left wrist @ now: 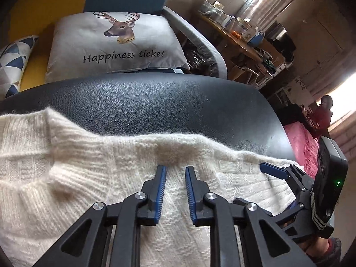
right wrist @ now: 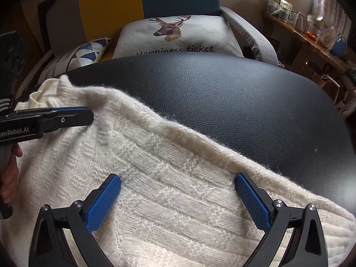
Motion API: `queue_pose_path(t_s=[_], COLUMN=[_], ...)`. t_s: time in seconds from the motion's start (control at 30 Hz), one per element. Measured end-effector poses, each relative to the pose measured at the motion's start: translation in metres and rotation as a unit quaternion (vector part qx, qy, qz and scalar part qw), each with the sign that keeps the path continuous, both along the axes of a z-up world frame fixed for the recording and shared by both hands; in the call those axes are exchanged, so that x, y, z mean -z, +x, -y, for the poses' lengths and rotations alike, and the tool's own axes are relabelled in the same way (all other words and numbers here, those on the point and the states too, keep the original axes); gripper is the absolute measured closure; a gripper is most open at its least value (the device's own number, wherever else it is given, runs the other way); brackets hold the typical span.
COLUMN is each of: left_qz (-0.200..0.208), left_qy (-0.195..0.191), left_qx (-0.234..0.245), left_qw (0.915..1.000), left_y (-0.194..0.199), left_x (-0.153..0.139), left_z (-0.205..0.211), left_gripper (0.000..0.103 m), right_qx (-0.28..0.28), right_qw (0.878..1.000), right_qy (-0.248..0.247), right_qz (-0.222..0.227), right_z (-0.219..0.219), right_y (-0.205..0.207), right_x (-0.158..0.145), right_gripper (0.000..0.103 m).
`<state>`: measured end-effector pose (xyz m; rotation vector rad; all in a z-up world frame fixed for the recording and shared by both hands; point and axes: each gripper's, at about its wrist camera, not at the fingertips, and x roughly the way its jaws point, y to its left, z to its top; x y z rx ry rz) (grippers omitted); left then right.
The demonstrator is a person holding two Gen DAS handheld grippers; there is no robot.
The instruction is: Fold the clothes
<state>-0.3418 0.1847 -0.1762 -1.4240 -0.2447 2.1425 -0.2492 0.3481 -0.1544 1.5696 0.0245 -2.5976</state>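
Sweater [right wrist: 169, 200] on black leather top [right wrist: 222, 93], deer pillow [left wrist: 115, 42] beyond; left tool [left wrist: 175, 169] narrowly apart, right tool [right wrist: 178, 182] wide apart

A cream-white knitted sweater [left wrist: 93, 178] [right wrist: 155, 178] lies spread, mostly flat, across the near part of a black leather-look surface [left wrist: 155, 102] [right wrist: 222, 93], its fuzzy far edge running in an uneven line over the dark top. The knit shows a block pattern of plain and textured squares across the body, with a ribbed band folded up in a bump at the far left corner [right wrist: 60, 84] and more ribbing at the near right edge [right wrist: 329, 227]. Soft wrinkles and a shallow hollow mark the fabric on its left part in the left wrist view.
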Motion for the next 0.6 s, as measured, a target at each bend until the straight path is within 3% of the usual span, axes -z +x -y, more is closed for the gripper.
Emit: queue_pose_path(t_s=[0.17, 0.33, 0.6], left_qz=[-0.030, -0.056, -0.098], left_qy=[-0.023, -0.023, -0.035], left_qx=[0.015, 0.049, 0.135], left_qw=[0.9992, 0.9969, 0.9854], left_y=[0.031, 0.080, 0.145], left_x=[-0.013, -0.022, -0.036], left_z=[-0.001, -0.005, -0.049], left_gripper=[0.080, 0.080, 0.079], right_qx=[0.019, 0.095, 0.224], right_qw=[1.000, 0.995, 0.973], right_qy=[-0.018, -0.017, 0.048], right_qz=[-0.016, -0.035, 0.014], right_z=[-0.011, -0.073, -0.179], right_y=[0.019, 0.059, 0.120], right_x=[-0.023, -0.045, -0.023], right_gripper=[0.000, 0.000, 0.000])
